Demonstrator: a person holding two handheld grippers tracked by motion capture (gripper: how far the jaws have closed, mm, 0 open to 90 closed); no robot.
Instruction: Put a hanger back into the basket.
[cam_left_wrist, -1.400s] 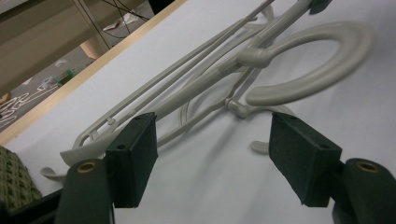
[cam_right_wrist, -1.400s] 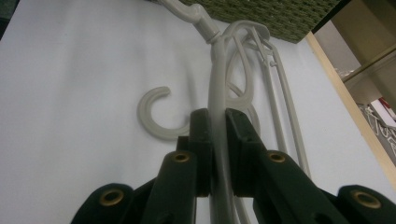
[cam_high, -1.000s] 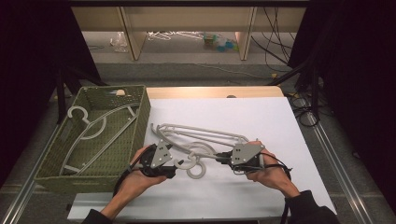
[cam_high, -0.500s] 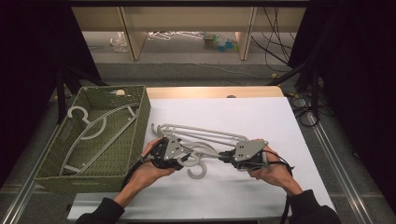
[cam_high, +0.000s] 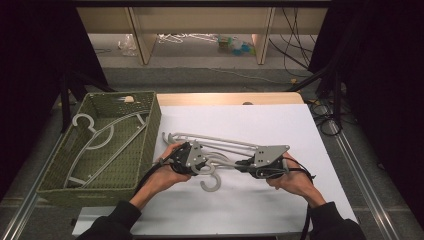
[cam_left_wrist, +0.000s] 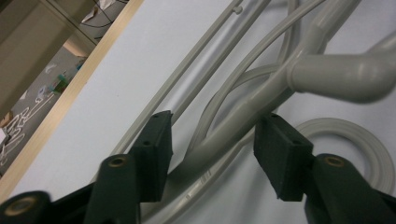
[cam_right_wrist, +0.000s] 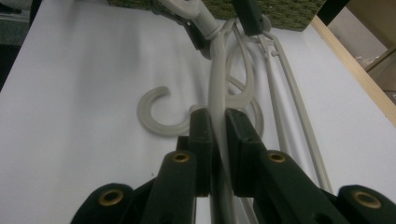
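White tabletop (cam_high: 300, 125) carries a tangle of grey hangers (cam_high: 220, 147) just right of the green woven basket (cam_high: 55, 172), which already holds other hangers (cam_high: 100, 140). Nearest the basket, the left tool (cam_left_wrist: 212, 142) has been closing its jaws around one hanger's arm (cam_left_wrist: 233, 126), yet the pads do not press on it. Farther from the basket, the right tool (cam_right_wrist: 218, 135) is clamped tight on the same hanger's arm (cam_right_wrist: 218, 79). Hooks and bars overlap here, so a lift toward the basket could drag a neighbouring hanger along. A half-made left grip might also slip, leaving the hanger to swing from the right tool alone.
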